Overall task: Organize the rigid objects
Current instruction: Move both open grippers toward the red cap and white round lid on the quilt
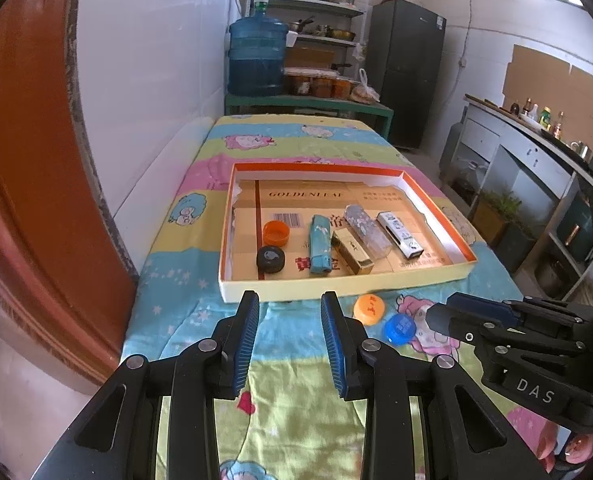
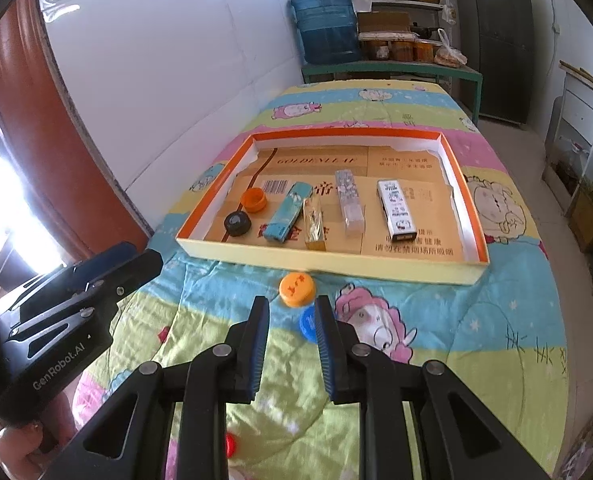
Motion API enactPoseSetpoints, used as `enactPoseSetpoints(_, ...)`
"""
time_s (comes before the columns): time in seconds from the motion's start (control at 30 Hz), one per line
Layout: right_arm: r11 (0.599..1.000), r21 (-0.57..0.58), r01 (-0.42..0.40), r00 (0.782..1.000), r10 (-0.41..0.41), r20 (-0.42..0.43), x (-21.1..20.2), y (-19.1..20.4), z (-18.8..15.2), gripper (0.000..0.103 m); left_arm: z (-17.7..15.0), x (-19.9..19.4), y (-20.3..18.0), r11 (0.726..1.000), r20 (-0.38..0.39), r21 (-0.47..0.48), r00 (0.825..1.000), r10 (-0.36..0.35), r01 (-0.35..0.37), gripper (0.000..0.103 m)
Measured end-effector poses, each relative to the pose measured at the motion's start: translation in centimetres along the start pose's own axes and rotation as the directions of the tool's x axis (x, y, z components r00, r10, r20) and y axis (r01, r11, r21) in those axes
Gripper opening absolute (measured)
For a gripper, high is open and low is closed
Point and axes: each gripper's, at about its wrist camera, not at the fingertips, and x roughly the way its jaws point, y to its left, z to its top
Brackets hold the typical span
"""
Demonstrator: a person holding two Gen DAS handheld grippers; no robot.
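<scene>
A shallow cardboard tray [image 1: 336, 286] [image 2: 336, 266] lies on the cartoon bedspread. In it are an orange cap [image 1: 276, 233], a black cap [image 1: 270, 259], a light-blue box [image 1: 320, 248], a gold box [image 1: 352, 254], a clear sparkly case [image 1: 366, 230] and a white box [image 1: 400, 234]. In front of the tray lie a second orange cap [image 2: 296, 289] [image 1: 369, 309] and a blue cap [image 2: 307, 322] [image 1: 400, 329]. My left gripper [image 1: 289, 300] hovers open and empty before the tray's front wall. My right gripper [image 2: 292, 304] is open and empty, its right finger partly hiding the blue cap.
A small red cap [image 2: 229, 445] shows under my right gripper. A white wall and an orange door [image 1: 28, 160] run along the left. Beyond the bed stand a blue water jug [image 1: 256, 60], shelves and a dark fridge [image 1: 410, 60]. Counters line the right side.
</scene>
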Motion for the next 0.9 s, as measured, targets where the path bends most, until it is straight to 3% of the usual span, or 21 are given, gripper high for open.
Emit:
enactPoseSetpoints(0.13, 1.000, -0.006, -0.002, 1.000, 0.002, -0.010, -0.6, 0.2, -1.2, 0.024, -0.8, -0.9, 0.0, 1.000, 0.001, -0.005, 1.000, 0.001, -0.001, 0.033)
enactPoseSetpoints(0.27, 1.000, -0.016, -0.016, 0.999, 0.015, -0.038, -0.8, 0.5, -2.5, 0.040, -1.6, -1.8, -0.1, 1.000, 0.006, -0.007, 1.000, -0.002, 0.002, 0.033)
enactPoseSetpoints(0.63, 0.998, -0.046, -0.035, 0.998, 0.032, -0.050, -2.1, 1.1, -6.5, 0.040, -3.6, -2.5, -0.2, 1.000, -0.007, -0.020, 1.000, -0.008, 0.008, 0.033)
enactPoseSetpoints(0.9, 0.978, -0.184, -0.094, 0.996, 0.094, -0.010, -3.5, 3.3, -9.8, 0.040, -5.2, -2.9, -0.2, 0.997, -0.006, -0.042, 0.998, -0.058, 0.057, 0.033)
